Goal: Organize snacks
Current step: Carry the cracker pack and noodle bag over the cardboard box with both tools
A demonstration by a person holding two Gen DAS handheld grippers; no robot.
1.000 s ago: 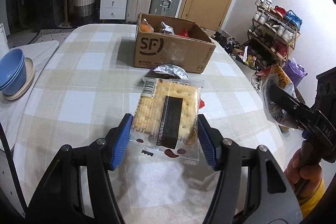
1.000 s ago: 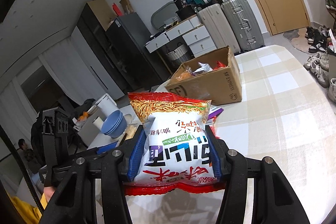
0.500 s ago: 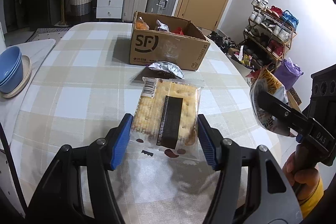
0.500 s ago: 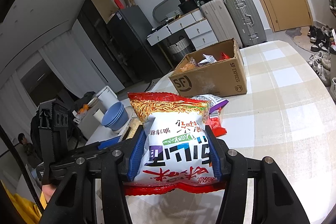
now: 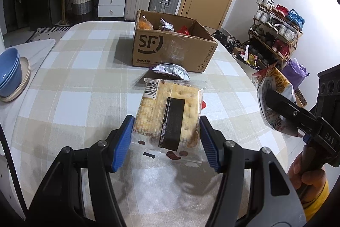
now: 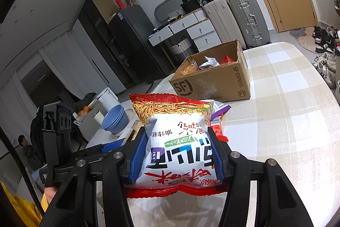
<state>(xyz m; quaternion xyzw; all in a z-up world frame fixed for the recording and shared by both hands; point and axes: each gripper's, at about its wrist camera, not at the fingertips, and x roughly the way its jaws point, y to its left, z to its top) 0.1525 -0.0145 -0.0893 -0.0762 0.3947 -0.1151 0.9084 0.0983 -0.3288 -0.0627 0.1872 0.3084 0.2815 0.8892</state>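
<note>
My left gripper [image 5: 166, 140] is shut on a clear cracker packet [image 5: 167, 116] and holds it above the checked table. My right gripper [image 6: 177, 154] is shut on a red-and-white noodle snack bag [image 6: 176, 142], also held above the table; it shows at the right of the left wrist view [image 5: 274, 97]. An open SF cardboard box [image 5: 170, 50] with several snacks inside stands ahead of both grippers, and shows in the right wrist view [image 6: 214, 82]. A silver-purple snack packet [image 5: 170, 70] lies on the table in front of the box.
Stacked blue bowls [image 5: 9, 73] on a plate stand at the table's left. A small red packet [image 6: 218, 131] lies on the table beyond the noodle bag. The table's right edge [image 5: 255, 95] drops off toward a shoe rack [image 5: 274, 35].
Both grippers have moved forward toward the box with their snacks still held. The box looms larger in both views.
</note>
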